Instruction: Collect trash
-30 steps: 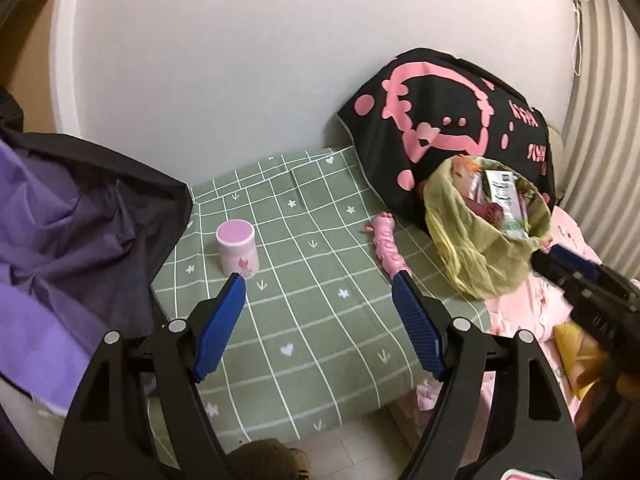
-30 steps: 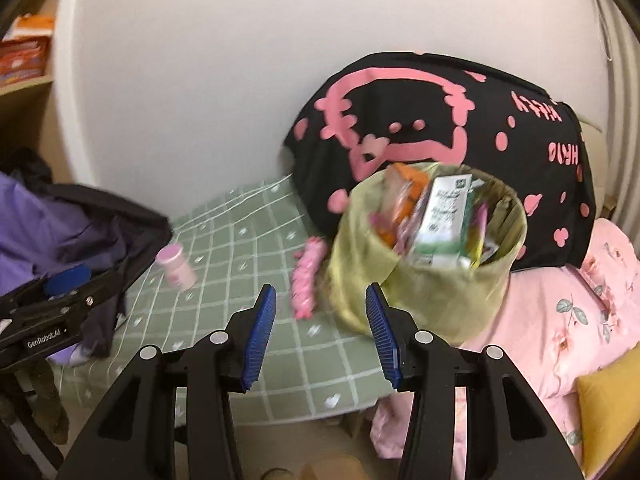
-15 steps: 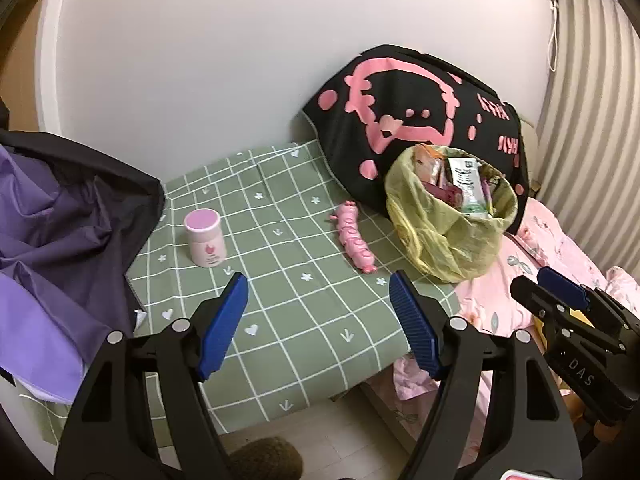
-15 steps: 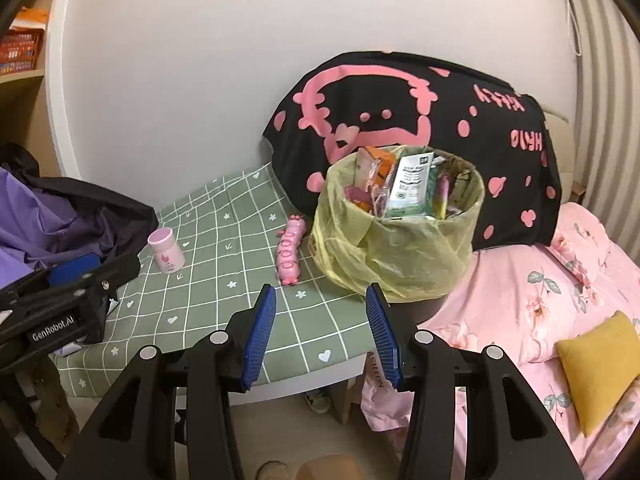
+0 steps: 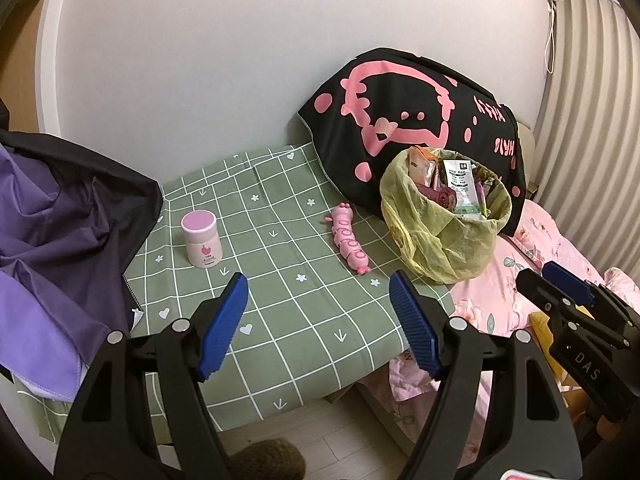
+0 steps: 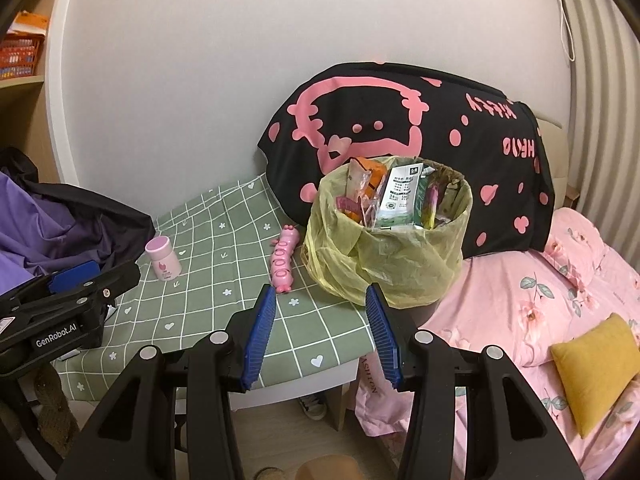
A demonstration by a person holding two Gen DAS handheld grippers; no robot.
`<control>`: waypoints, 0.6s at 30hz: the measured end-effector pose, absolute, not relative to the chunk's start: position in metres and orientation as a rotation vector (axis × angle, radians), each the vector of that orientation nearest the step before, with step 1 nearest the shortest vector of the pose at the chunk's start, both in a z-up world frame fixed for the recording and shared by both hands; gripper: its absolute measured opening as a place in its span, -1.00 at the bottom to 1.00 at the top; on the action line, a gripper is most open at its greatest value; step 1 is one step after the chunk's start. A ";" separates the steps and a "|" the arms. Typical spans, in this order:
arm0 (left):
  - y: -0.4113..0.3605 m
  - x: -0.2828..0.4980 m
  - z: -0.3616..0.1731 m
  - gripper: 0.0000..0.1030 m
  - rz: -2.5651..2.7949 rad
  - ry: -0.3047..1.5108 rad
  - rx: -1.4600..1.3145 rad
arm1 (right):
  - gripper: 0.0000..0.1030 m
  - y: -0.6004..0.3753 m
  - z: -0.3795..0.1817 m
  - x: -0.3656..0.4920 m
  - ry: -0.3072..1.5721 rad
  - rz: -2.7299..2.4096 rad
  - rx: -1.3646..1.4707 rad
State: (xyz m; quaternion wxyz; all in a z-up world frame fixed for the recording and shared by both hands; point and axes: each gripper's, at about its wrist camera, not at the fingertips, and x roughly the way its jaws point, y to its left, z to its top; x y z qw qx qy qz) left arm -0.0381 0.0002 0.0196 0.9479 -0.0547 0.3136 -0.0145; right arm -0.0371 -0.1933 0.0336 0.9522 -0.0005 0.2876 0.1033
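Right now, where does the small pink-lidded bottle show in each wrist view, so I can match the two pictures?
Left wrist view: the pink-lidded bottle stands upright left of centre on the green checked cloth, beside the purple fabric.
Right wrist view: the bottle sits at middle left, just above the left gripper.
Shared landmark: the pink caterpillar toy, lying between the bottle and the yellow trash bag.

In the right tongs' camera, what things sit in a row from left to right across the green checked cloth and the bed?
Purple jacket → little pink jar → pink caterpillar toy → yellow trash bag → pink flowered blanket → yellow cushion.
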 end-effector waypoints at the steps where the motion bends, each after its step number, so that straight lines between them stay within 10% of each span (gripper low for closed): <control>1: 0.001 -0.038 0.020 0.35 -0.027 0.636 -0.110 | -0.14 -0.193 0.034 -0.037 0.584 0.212 -0.002; 18: 0.007 -0.037 0.023 0.35 -0.018 0.625 -0.111 | -0.14 -0.190 0.038 -0.028 0.569 0.219 -0.007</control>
